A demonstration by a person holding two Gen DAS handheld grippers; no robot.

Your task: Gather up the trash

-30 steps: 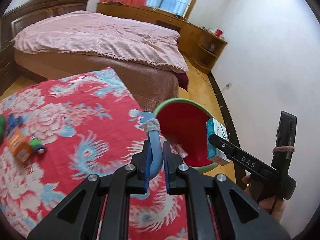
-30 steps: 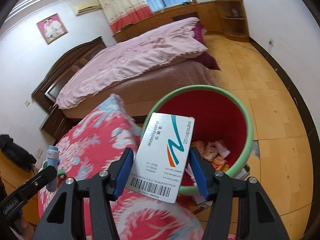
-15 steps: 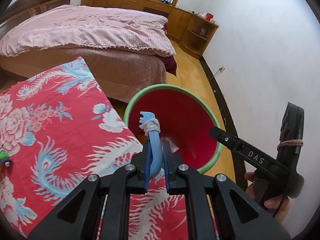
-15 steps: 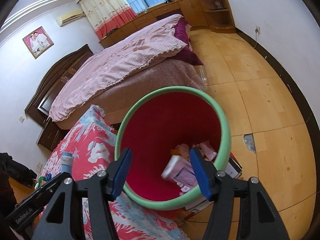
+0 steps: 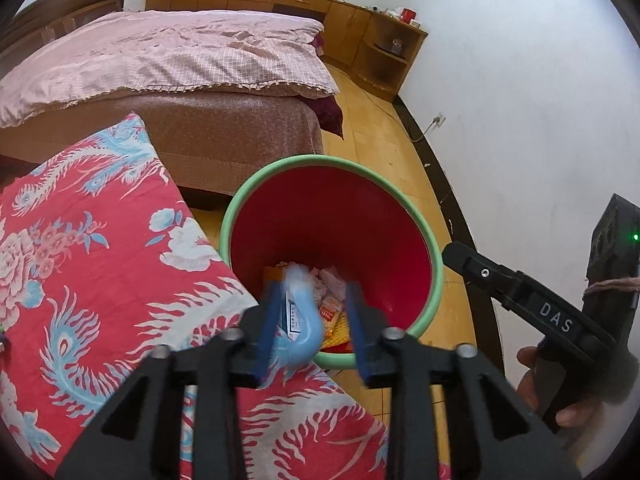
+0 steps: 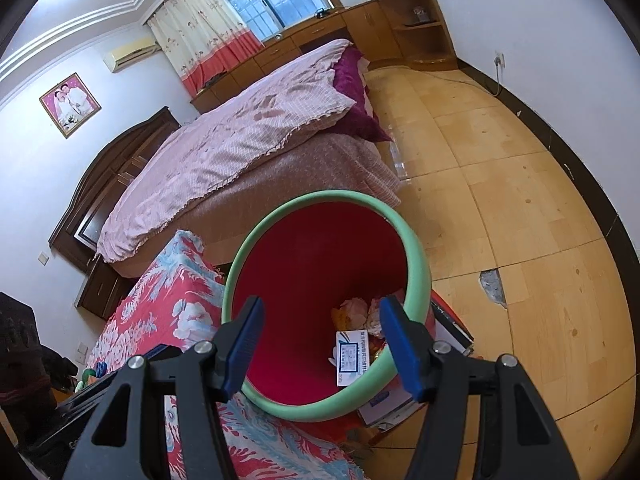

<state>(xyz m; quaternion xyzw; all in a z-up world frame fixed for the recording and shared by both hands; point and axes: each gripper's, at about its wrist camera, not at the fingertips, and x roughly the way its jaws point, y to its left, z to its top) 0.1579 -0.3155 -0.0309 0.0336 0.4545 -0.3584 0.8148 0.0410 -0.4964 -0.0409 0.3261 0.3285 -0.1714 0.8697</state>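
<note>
A red bin with a green rim (image 5: 280,166) stands on the floor beside the cloth-covered table. My left gripper (image 5: 314,296) hangs over its near edge, and its jaws are opening. A light-blue curved plastic stick (image 5: 302,320) is blurred between them, off both pads and dropping. My right gripper (image 6: 323,308) is open and empty above the same bin (image 6: 320,196). The white medicine box (image 6: 350,356) lies inside among wrappers. From the left wrist view one right-gripper finger (image 5: 520,292) shows at the right, held by a hand (image 5: 568,412).
The red cloth with blue birds (image 5: 100,260) covers the table at the left of the bin. A bed with a pink cover (image 5: 160,52) stands behind. Flat books or boxes (image 6: 452,328) lie under the bin. Wooden floor (image 6: 520,200) stretches to the right.
My left gripper moved over the bin and its jaws spread, freeing the blue stick. The right gripper let go of the white box, which now lies in the bin.
</note>
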